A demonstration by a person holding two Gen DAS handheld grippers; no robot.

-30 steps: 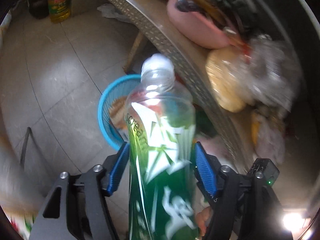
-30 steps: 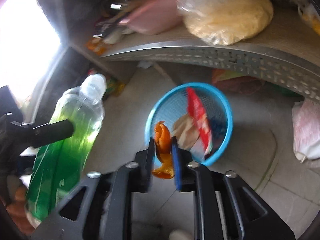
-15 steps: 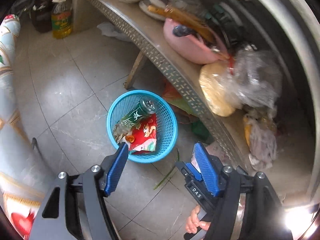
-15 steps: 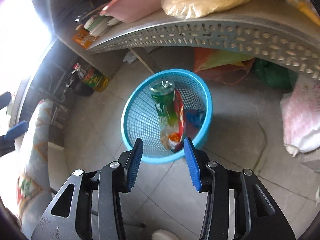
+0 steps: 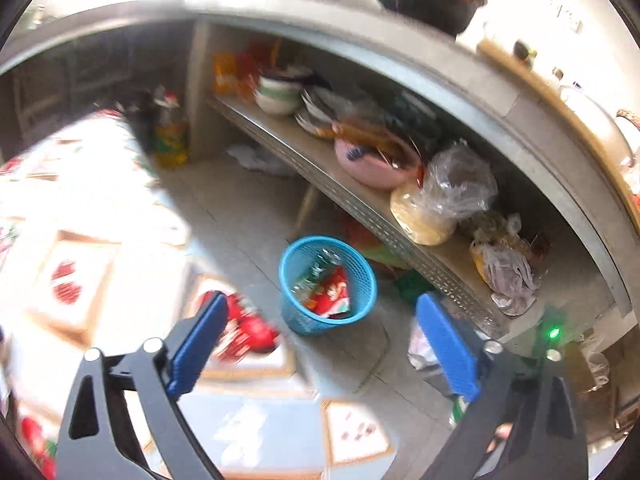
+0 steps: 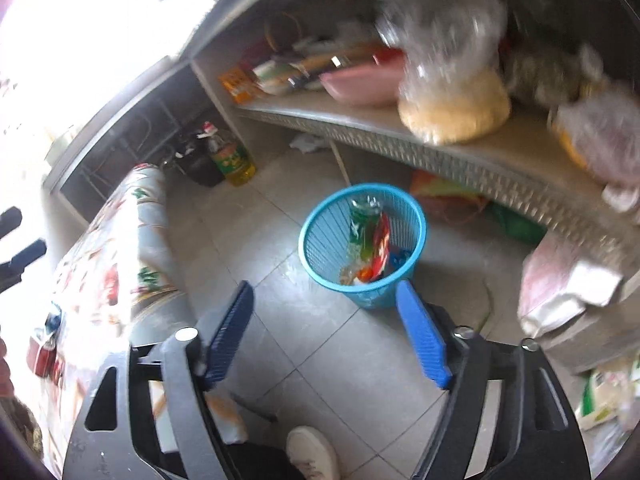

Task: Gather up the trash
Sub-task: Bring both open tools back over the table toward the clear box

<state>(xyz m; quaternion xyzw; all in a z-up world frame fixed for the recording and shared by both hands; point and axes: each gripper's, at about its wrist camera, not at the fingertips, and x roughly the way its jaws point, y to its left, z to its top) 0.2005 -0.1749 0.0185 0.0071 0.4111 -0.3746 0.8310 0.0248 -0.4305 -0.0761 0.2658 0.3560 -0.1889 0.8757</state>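
On floor, blue basket (image 6: 320,236) w/ green bottle (image 6: 360,224), red wrapper (image 6: 382,246), both tongs (image 5: 320,354) (image 6: 326,330) wide open, empty

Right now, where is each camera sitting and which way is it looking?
Left wrist: rides on the left gripper, looking forward and down at the floor, the blue basket and the metal shelf; its two open blue fingers show, with a bit of a hand at the bottom right.
Right wrist: rides on the right gripper, looking down at the basket from nearer; its open blue fingers and a white shoe show.
Shared: the basket with a green bottle, the shelf, a pink bowl and an oil bottle.
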